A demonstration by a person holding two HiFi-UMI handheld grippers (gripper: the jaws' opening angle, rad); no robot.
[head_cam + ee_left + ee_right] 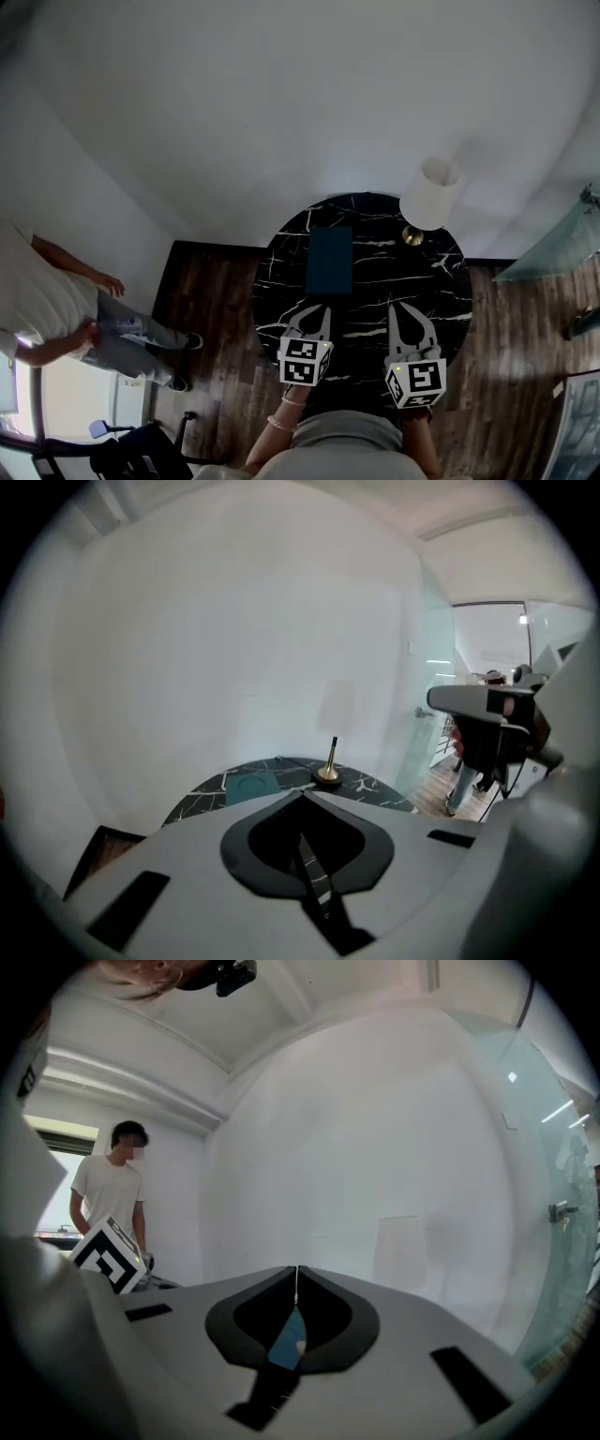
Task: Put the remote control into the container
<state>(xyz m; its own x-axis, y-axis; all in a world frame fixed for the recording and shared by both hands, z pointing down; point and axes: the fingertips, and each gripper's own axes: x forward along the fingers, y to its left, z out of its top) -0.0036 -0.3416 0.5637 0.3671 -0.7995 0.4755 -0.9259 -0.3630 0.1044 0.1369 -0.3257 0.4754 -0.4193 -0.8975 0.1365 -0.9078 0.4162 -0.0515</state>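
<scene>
A flat teal rectangular container (pixel 329 260) lies on the round black marble table (pixel 281 281); the left gripper view shows it as the teal container (pixel 246 785) far ahead. No remote control shows in any view. My left gripper (pixel 324 310) hangs over the table's near edge, short of the container, jaws together with nothing between them; its tips (pixel 302 795) meet in its own view. My right gripper (pixel 395 308) is beside it, pointing almost level at the white wall, tips (pixel 297 1269) closed and empty.
A lamp with a white shade (pixel 431 192) and a brass base (pixel 412 234) stands at the table's far right; the brass base (pixel 327 774) is past the container. A person (pixel 56 309) stands on the wood floor at left. A glass panel (pixel 553 244) is at right.
</scene>
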